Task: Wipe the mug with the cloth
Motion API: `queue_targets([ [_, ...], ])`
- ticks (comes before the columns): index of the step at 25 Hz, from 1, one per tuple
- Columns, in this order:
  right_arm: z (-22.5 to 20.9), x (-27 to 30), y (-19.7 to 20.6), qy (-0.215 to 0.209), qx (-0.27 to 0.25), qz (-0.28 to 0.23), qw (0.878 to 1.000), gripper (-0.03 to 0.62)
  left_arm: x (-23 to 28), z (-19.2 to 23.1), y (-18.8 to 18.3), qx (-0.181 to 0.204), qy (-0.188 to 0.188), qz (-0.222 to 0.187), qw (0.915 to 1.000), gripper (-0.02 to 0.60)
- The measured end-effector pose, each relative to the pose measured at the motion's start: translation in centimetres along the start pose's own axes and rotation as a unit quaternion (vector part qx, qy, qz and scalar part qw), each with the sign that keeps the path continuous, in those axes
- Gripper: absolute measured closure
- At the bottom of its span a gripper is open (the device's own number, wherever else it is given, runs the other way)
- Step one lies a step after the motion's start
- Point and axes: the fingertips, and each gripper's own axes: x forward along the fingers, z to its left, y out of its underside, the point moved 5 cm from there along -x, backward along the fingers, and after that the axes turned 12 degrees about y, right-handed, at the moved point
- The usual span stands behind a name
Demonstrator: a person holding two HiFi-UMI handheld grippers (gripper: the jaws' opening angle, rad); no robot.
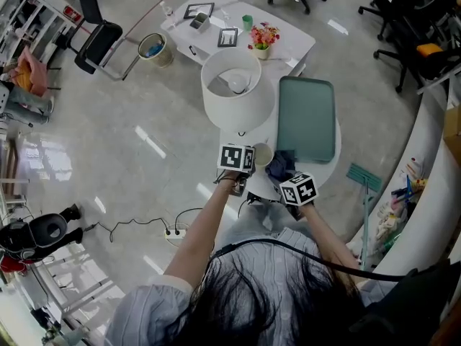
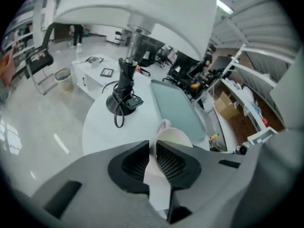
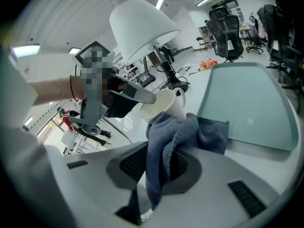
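A white mug [image 1: 263, 154] is held above the round white table [image 1: 328, 166], with my left gripper [image 1: 245, 166] shut on its rim. In the left gripper view the mug [image 2: 174, 139] has its wall pinched between the jaws of the left gripper [image 2: 153, 161], handle pointing away. My right gripper [image 1: 285, 179] is shut on a blue-grey cloth [image 1: 280, 166] that presses against the mug's side. In the right gripper view the cloth [image 3: 178, 137] bunches out of the right gripper [image 3: 159, 167] and touches the mug [image 3: 163, 107].
A white lamp shade [image 1: 235, 89] stands over the table's far left; its black base [image 2: 124, 99] and cable sit ahead. A green mat [image 1: 307, 118] covers the table's right. A low white table [image 1: 288, 38] with frames and flowers lies beyond. Office chairs [image 1: 410, 27] stand behind.
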Motion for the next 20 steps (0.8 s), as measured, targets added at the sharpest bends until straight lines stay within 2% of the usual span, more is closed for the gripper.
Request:
queue_targets([
  [4,0.2,0.1,0.1,0.002,-0.002,0.003,1.000,0.516,-1.0,0.1,1.6,-0.087,-0.027,-0.048,0.9947,0.526],
  [7,0.5,0.1,0.1,0.000,-0.006,0.007,1.000,0.516,-1.8,0.1,3.0,-0.146,-0.058,-0.085,0.9840,0.527],
  [9,0.8,0.1,0.4,-0.003,-0.010,0.008,1.000,0.516,-2.0,0.0,3.9,-0.201,-0.065,-0.124,0.9695,0.527],
  [10,1.0,0.1,0.5,-0.005,-0.012,0.009,1.000,0.516,-2.0,-0.1,4.4,-0.235,-0.062,-0.144,0.9593,0.526],
  [14,1.8,0.3,0.8,-0.014,-0.024,0.014,1.000,0.514,-1.6,-0.6,5.9,-0.369,-0.029,-0.200,0.9072,0.526],
  [16,2.2,0.3,0.8,-0.017,-0.030,0.016,0.999,0.514,-1.3,-1.1,6.4,-0.410,-0.007,-0.211,0.8876,0.526],
  [18,2.4,0.4,0.9,-0.019,-0.034,0.017,0.999,0.514,-1.2,-1.4,6.8,-0.429,0.006,-0.216,0.8773,0.526],
  [20,2.7,0.4,1.0,-0.019,-0.037,0.019,0.999,0.516,-1.2,-1.5,7.1,-0.431,0.007,-0.218,0.8757,0.526],
])
